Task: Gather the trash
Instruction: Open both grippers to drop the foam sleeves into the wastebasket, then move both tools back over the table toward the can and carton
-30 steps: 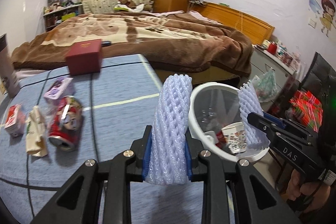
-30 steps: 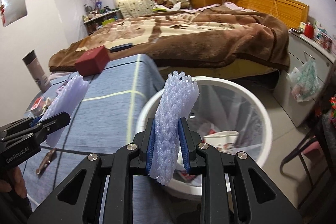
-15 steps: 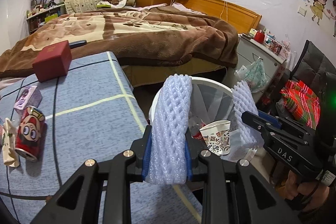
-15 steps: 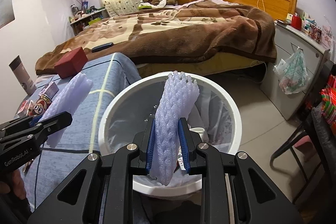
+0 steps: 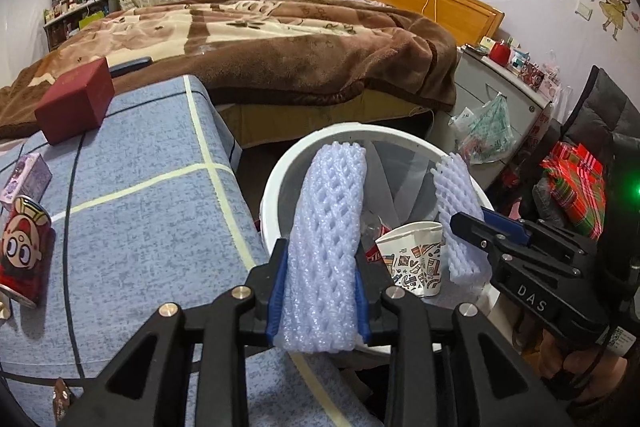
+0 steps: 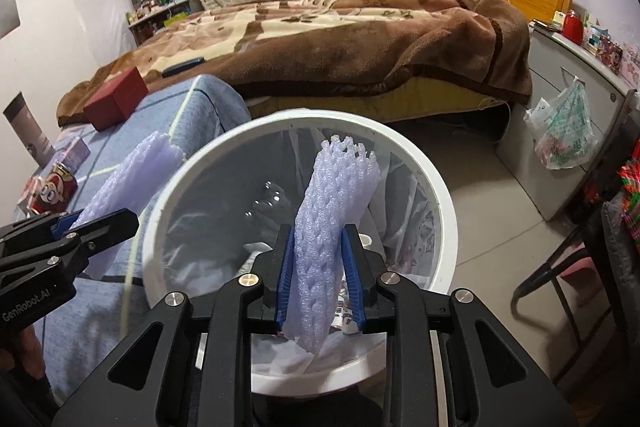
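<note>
My left gripper [image 5: 320, 291] is shut on a pale purple foam net sleeve [image 5: 328, 235], held at the near left rim of the white trash bin [image 5: 280, 179]. My right gripper [image 6: 320, 283] is shut on a second foam net sleeve [image 6: 336, 219], held over the bin's opening [image 6: 436, 195]. The bin has a clear liner and holds a printed paper cup [image 5: 416, 259] and other scraps. The right gripper with its sleeve [image 5: 460, 219] shows in the left wrist view, and the left gripper with its sleeve [image 6: 132, 179] shows in the right wrist view.
A blue checked table [image 5: 140, 211] carries a red cartoon can [image 5: 24, 259], a small purple carton [image 5: 28, 175] and a dark red box [image 5: 76, 103]. A bed with a brown blanket [image 5: 280, 43] lies behind. A grey cabinet [image 6: 560, 131] with a hanging plastic bag [image 6: 564, 131] stands right.
Both grippers have moved right, off the table and toward the bin, each still holding its foam sleeve. The right sleeve is now over the bin's opening.
</note>
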`<state>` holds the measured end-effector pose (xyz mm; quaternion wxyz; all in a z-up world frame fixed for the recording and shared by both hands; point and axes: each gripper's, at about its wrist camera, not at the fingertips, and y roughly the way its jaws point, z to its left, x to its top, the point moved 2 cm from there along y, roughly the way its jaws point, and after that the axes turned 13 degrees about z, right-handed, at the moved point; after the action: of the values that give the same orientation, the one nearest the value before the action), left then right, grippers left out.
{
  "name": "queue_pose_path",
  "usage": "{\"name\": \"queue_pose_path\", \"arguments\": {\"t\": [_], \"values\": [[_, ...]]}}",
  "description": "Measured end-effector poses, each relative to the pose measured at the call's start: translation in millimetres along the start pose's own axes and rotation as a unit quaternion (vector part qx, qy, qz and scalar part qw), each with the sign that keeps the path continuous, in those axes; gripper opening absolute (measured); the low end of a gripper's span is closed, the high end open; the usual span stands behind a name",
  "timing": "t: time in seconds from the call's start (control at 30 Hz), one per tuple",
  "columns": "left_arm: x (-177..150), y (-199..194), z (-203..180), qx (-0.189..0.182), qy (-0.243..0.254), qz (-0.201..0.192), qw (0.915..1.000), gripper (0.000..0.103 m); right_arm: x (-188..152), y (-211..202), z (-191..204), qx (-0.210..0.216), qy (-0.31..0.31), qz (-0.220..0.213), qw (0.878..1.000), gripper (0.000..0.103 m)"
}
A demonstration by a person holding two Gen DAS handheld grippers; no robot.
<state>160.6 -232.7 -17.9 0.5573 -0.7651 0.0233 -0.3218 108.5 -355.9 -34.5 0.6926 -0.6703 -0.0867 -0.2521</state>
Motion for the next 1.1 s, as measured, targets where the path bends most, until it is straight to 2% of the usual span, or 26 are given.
{"name": "queue_pose_path", "arguments": {"t": [0.07, 0.23, 0.3, 0.37, 1.1], "values": [[0, 2, 0, -0.001, -0.001, 0.0, 1.0, 0.055, 0, 2, -2, -0.009, 0.0, 0.002, 1.0, 0.028], [0, 2, 0, -0.003, -0.005, -0.001, 1.0, 0.056, -5, 2, -5, -0.012, 0.001, 0.006, 1.0, 0.032], [1, 1, 1, -0.002, -0.006, 0.001, 1.0, 0.059, -6, 1, -6, -0.01, 0.003, 0.006, 1.0, 0.038], [0, 0, 1, -0.001, -0.006, 0.0, 1.0, 0.063, -7, 0, -7, -0.005, 0.009, 0.005, 1.0, 0.053], [-17, -27, 19, 0.005, -0.027, -0.023, 0.9994, 0.067, -9, -10, 1, -0.002, 0.022, -0.015, 1.0, 0.053]]}}
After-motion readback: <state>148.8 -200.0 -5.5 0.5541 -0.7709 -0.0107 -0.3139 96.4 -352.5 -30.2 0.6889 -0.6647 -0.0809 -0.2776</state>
